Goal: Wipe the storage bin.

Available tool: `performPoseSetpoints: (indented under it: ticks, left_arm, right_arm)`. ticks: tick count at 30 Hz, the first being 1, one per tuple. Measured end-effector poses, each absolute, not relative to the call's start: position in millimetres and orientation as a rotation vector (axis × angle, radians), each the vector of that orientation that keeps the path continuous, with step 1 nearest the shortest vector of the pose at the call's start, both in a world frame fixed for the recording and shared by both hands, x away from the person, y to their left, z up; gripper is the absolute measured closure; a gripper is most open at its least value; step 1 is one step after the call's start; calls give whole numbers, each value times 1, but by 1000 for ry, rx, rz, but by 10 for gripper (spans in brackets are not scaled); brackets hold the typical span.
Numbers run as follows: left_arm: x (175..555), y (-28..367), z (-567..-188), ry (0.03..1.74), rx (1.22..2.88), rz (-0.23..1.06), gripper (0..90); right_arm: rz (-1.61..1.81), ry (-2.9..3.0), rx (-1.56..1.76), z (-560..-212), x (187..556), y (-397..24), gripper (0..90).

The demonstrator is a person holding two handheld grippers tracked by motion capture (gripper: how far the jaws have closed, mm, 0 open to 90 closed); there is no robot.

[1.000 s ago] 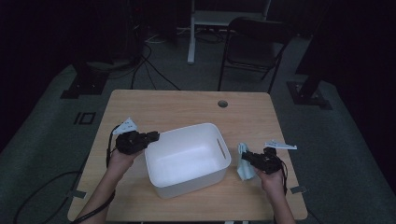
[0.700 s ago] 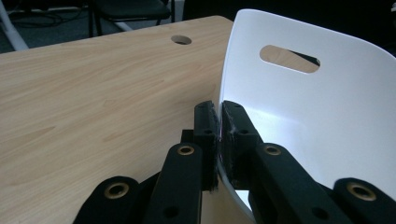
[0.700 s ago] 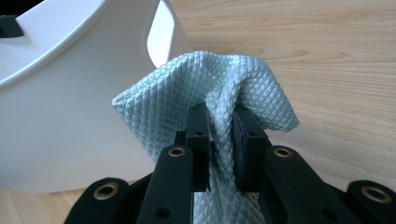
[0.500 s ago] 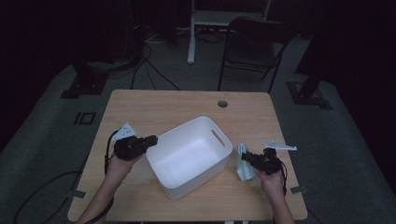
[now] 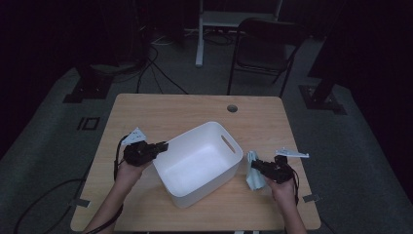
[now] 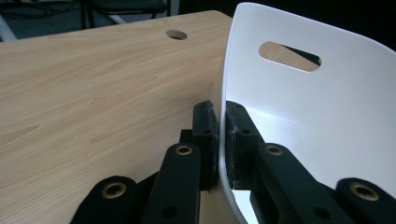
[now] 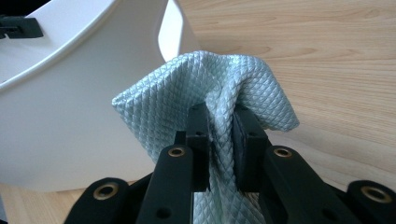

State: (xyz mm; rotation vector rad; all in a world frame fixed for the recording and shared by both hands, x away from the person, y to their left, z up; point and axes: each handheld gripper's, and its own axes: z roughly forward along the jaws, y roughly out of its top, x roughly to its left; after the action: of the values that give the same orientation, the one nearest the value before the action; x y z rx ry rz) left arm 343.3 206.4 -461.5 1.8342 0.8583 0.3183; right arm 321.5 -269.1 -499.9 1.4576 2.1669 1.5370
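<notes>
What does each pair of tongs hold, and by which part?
The left tongs pinch the white tub by its rim wall. The right tongs clamp a bunched fold of the light blue cloth.

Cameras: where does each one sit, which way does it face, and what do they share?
High view: above the person's side, looking forward and down on the table; both forearms show.
Left gripper view: on the left claw, looking along its jaws, clamped on the white tub wall.
Right gripper view: on the right claw, jaws pinching the blue cloth.
Shared: all show the tub.
</notes>
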Motion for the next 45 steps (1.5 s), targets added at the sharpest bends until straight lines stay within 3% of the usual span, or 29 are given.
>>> performPoseSetpoints:
  ticks: [9,25,45]
  left_arm:
    - [319,203,-462,943,1811,474,870]
    - [306,200,-463,977,1778,472,864]
    - [312,197,-463,931,1796,431,863]
  right_arm:
    - [1540,2183,1452,-501,322,-266,791]
    - [1631,2112,1397,-474,311,-259,791]
    - [1697,2096,1338,-468,322,-240,791]
